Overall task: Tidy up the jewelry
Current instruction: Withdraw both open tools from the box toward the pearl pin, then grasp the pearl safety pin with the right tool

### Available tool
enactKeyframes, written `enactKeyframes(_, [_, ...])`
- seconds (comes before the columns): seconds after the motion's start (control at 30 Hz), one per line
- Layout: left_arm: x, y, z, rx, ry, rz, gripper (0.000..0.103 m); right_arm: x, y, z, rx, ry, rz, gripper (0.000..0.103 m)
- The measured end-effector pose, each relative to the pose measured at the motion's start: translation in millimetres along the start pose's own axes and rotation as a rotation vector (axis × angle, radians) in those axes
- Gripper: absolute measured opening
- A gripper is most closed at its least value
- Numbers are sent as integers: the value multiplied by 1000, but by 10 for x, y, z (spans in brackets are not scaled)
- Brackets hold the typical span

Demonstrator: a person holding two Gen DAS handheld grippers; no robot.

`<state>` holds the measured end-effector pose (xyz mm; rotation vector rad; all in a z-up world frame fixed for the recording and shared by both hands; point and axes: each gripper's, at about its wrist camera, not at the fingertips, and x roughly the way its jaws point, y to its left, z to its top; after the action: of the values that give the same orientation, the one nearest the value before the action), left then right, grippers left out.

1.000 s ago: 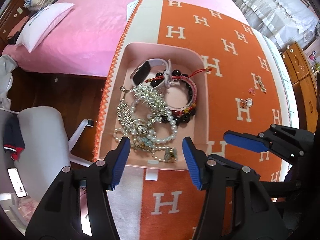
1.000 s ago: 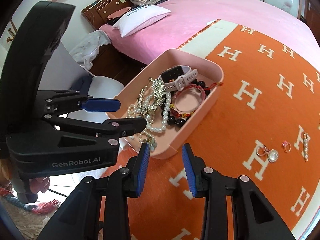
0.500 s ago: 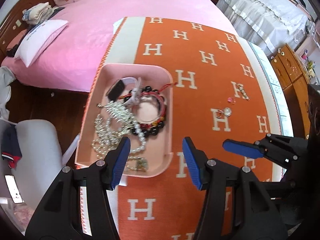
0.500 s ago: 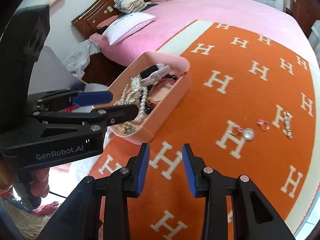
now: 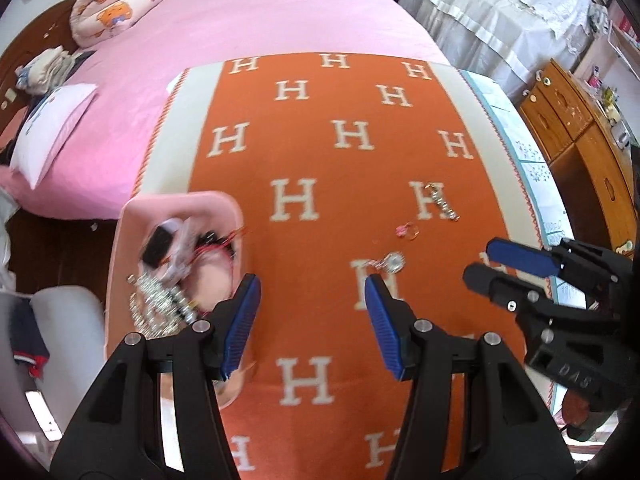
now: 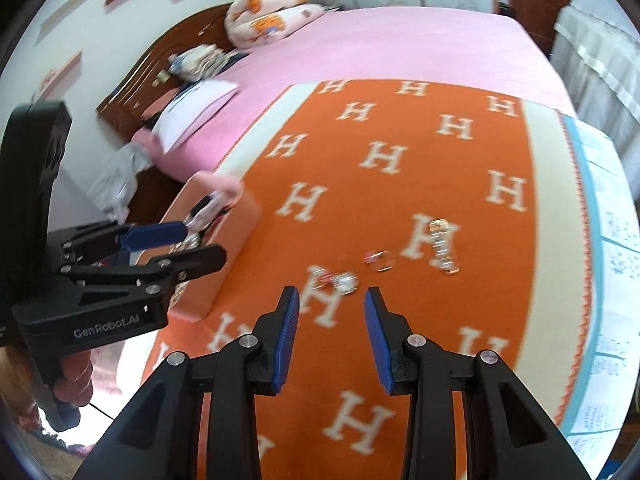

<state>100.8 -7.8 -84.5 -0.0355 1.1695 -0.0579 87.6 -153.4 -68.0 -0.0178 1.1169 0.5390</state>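
Both pairs of fingers, left (image 5: 312, 320) and right (image 6: 331, 332), stood released and empty, having swung away from the pink tray (image 5: 132, 216), now at frame left. Ahead lay the loose pieces still unsorted: pearl ring (image 6: 345, 280), pink ring (image 6: 380, 259), chain (image 6: 442, 250) on the orange blanket (image 5: 320, 208).

An orange blanket (image 5: 344, 216) patterned with cream H letters and a cream border lies on a plain pink bedspread (image 5: 256, 20), with a pale pink tray (image 5: 132, 216) at its eight o'clock edge and blue-padded black grippers at six o'clock.
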Motion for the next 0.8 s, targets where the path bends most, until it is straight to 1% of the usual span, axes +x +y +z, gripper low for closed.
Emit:
enactKeyframes(0.1, [131,-125,86,24,9,2,51,-7,-207,45,15,-14,-25,34])
enactKeyframes(0.2, [305,-186,111,23,43,-24,51,69,-375,87,21,-12,-49,34])
enactKeyframes(0.4, [601,-310,27,43,106,-56,51,430,-611,162,8,18,-90,31])
enactKeyframes(0.53, [682,-372,-68,32,143,-119,51,706,-700,218,-25,41,-118,27])
enactKeyframes(0.6, [713,-404,-96,24,159,-151,51,839,-715,250,-62,53,-141,26])
enactKeyframes(0.67, [747,-436,-112,20,172,-182,48,949,-720,275,-88,68,-162,26])
enactKeyframes(0.73, [788,-469,-119,21,181,-212,45,1036,-720,280,-108,81,-177,21])
enactKeyframes(0.8, [848,-496,-113,17,195,-235,44,1081,-694,291,-140,69,-199,19])
